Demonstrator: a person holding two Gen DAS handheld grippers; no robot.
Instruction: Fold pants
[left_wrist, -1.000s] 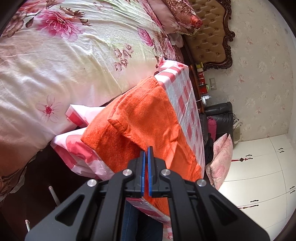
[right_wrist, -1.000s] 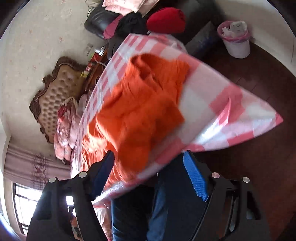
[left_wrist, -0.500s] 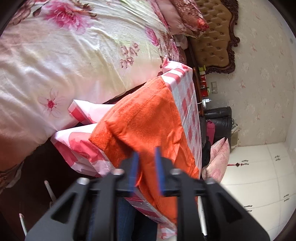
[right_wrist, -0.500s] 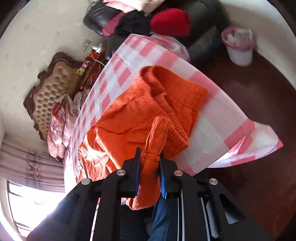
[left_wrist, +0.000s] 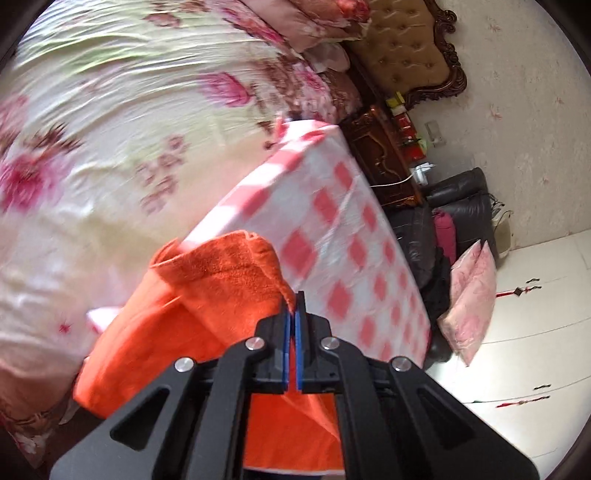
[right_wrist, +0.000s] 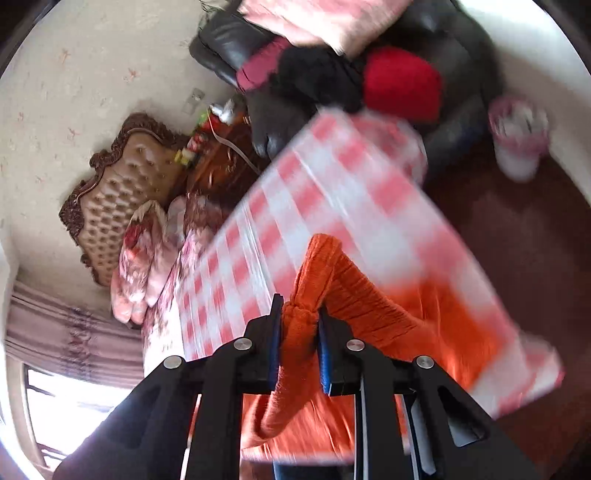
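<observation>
We find the left gripper (left_wrist: 294, 314) built of matte black angular linkage arms with cut-out openings, four round silver screw heads across them, and blue pads lining its fingers (left_wrist: 301, 343). The right gripper (right_wrist: 298, 325) matches: black frame, four silver screws, blue ribbed pads (right_wrist: 324, 365), at the frame's lower centre.

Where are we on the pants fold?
Done: both grips look made. The left gripper is shut on a thin edge of the orange pants, and the right gripper is shut on a bunched, ribbed part. In hand: the fabric is raised and doubled over the checkered table; both views are motion-blurred. Left: laying the fold flat, releasing and any further folds.
</observation>
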